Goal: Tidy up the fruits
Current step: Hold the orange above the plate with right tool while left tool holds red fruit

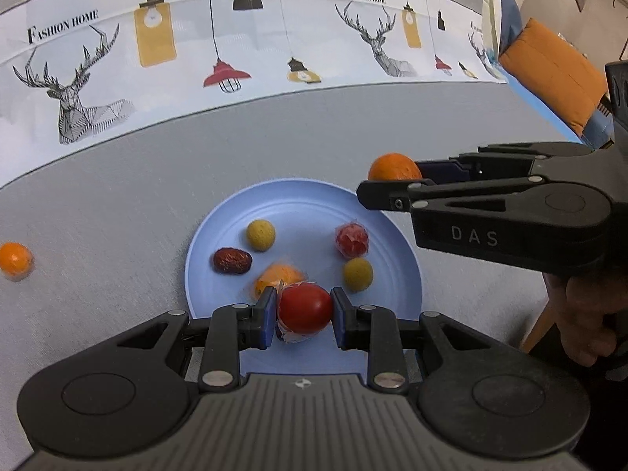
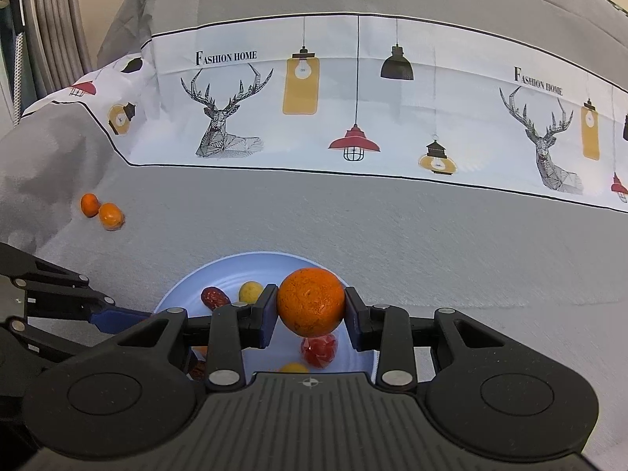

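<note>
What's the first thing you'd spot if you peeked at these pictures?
The two black tools, each gripping a fruit over the blue plate: the left tool squeezes a wrapped red tomato, the right tool an orange. Next, the little fruits on the plate, and the deer-and-lamp print on the cloth behind.

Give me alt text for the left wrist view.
Left gripper grips a wrapped red fruit over a blue plate holding five small fruits. Right gripper holds an orange at the plate's far edge.
</note>
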Demonstrator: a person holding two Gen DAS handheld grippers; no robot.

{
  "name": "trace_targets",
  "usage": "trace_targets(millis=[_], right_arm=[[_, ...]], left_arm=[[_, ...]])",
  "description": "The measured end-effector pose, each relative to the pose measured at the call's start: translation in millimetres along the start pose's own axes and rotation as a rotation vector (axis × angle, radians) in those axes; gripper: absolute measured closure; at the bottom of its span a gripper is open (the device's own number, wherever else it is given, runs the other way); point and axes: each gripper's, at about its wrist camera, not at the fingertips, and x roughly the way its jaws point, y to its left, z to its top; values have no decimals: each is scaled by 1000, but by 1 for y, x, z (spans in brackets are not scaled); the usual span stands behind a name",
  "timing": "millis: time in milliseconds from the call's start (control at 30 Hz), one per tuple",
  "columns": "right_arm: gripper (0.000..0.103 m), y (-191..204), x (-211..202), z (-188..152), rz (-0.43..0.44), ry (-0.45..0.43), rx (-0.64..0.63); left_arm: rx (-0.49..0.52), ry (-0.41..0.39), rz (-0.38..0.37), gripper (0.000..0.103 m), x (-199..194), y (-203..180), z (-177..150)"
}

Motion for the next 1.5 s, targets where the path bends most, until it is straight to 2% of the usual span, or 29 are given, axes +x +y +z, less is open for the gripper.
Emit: trace_targets(millis=[367,1500], right_arm=[[66,5,4,-1,0,12,-14],[66,11,5,0,15,3,-36]], left_arm=[[29,42,-16,71,5,-6,-4],[51,49,-47,71,8,-11,-4]])
